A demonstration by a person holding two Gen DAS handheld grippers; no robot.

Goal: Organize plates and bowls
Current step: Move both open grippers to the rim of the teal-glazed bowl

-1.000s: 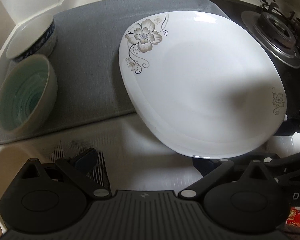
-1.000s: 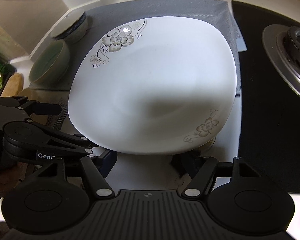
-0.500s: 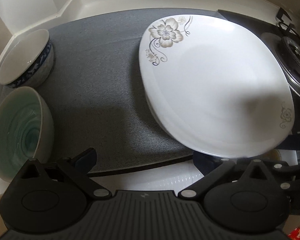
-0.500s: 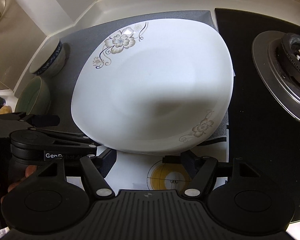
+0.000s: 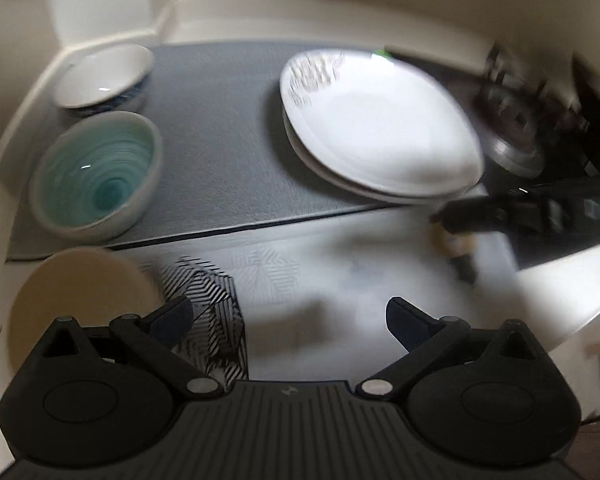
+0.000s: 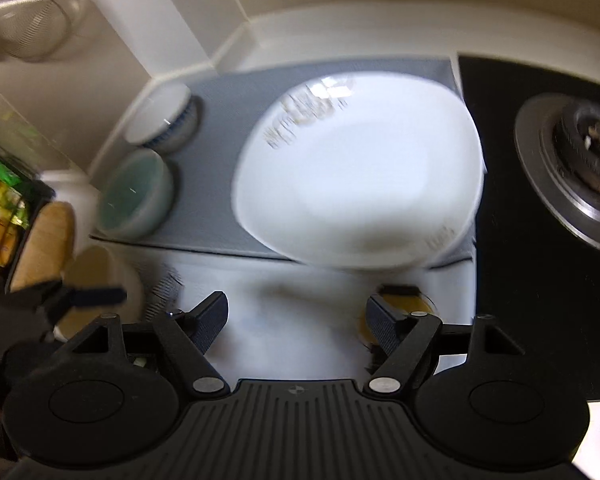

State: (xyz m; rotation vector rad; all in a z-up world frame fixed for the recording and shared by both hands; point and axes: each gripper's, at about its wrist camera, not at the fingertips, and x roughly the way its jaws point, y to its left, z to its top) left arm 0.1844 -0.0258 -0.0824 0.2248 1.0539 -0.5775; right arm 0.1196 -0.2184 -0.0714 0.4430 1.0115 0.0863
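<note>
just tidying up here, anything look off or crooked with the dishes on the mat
Mostly fine. The stacked white plates overhang the near edge of the grey mat toward the stove. The teal bowl and blue-patterned bowl sit upright; nothing looks spilled or broken.

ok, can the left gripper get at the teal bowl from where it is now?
Probably yes. The left gripper is open and empty, and the teal bowl sits uncovered on the grey mat, ahead and left; the round tan lid lies nearer but off that line.

Mat [image 5: 220, 152] on counter, dishes on it.
Two plates [image 5: 380, 132] stacked at mat's right, beside stove burner [image 6: 580, 168]; two bowls [image 5: 96, 172] at left, one behind the other.
</note>
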